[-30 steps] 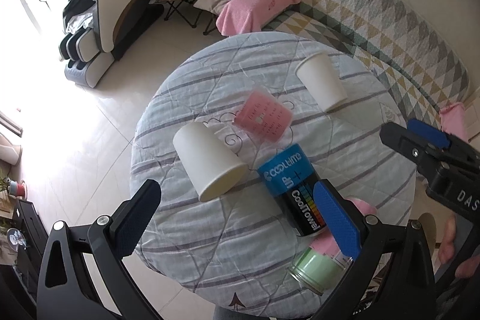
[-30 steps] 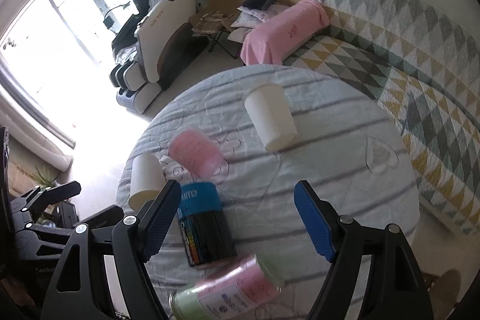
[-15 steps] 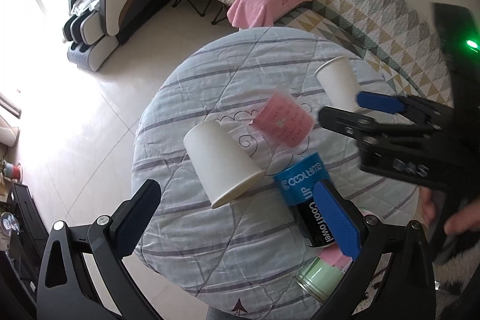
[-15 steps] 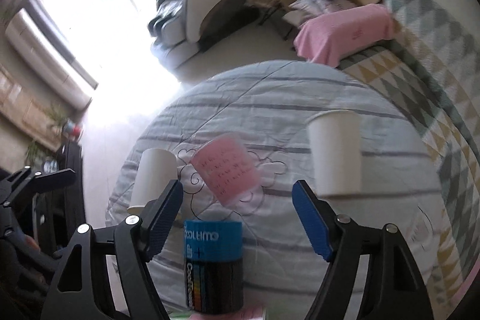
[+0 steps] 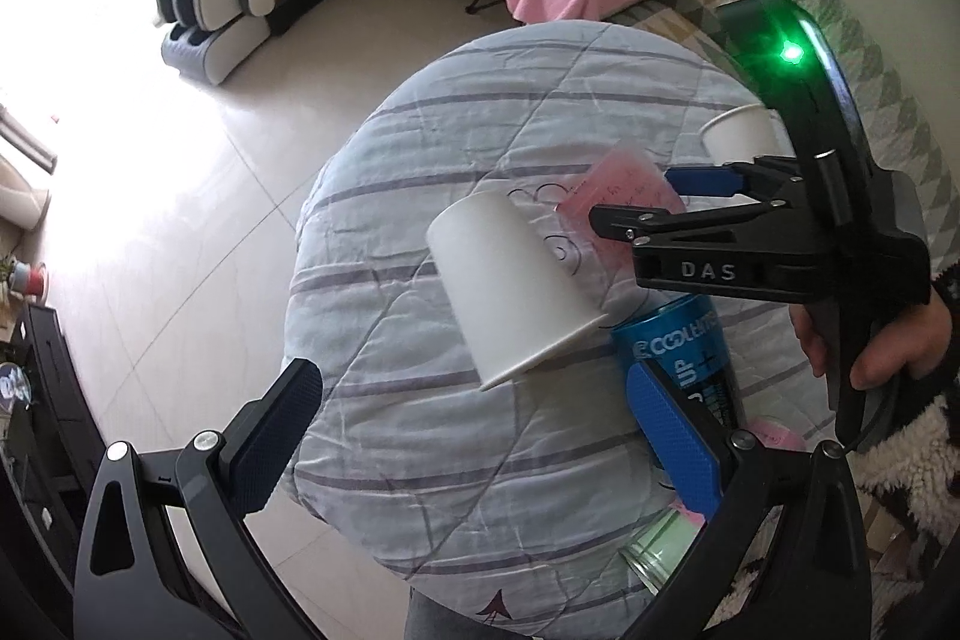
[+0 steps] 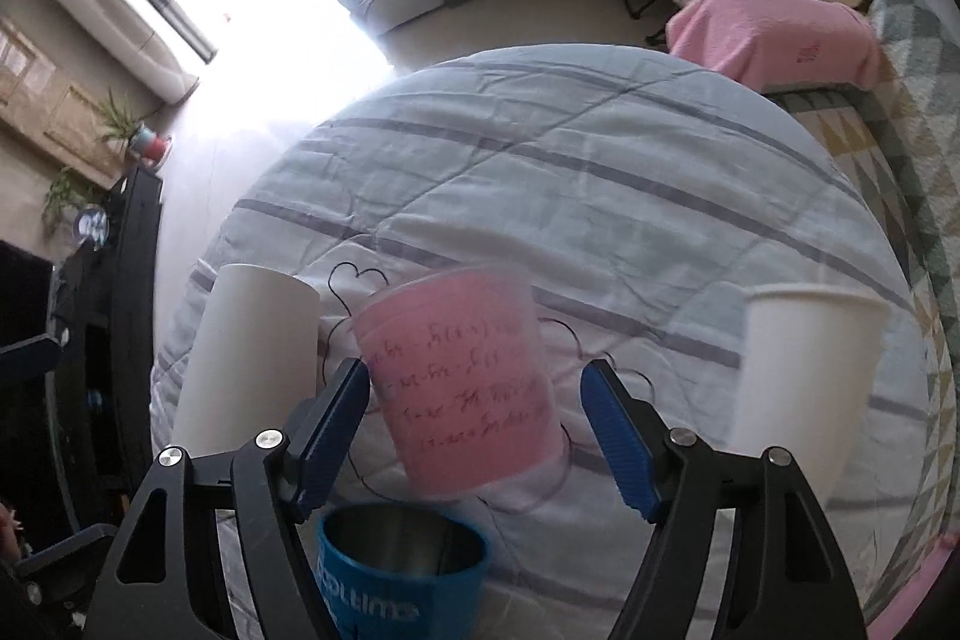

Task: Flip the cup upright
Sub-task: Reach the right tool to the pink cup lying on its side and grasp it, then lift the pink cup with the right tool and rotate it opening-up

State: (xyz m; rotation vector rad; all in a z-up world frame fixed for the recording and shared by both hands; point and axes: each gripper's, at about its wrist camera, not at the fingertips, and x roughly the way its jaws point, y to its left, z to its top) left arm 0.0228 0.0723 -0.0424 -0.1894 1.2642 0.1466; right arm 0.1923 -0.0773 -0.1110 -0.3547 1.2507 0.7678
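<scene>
A pink translucent cup [image 6: 465, 382] with handwriting stands upside down on the round striped table [image 6: 600, 172]. My right gripper [image 6: 477, 430] is open, its blue pads on either side of the cup without touching. In the left wrist view the right gripper [image 5: 654, 196] reaches over the same pink cup [image 5: 624, 196]. My left gripper [image 5: 474, 436] is open and empty, held above the table's near side, with an upside-down white paper cup [image 5: 510, 298] ahead of it.
A blue and black CoolTime can [image 5: 684, 352] stands beside the white cup [image 6: 252, 346]. A second white cup [image 6: 804, 382] stands upside down to the right. A green and pink jar [image 5: 666, 550] lies near the table edge. A sofa [image 5: 870, 58] borders the far side.
My right gripper has dropped down and forward to straddle the pink cup. The left gripper has moved closer to the table, so the white cup looks larger.
</scene>
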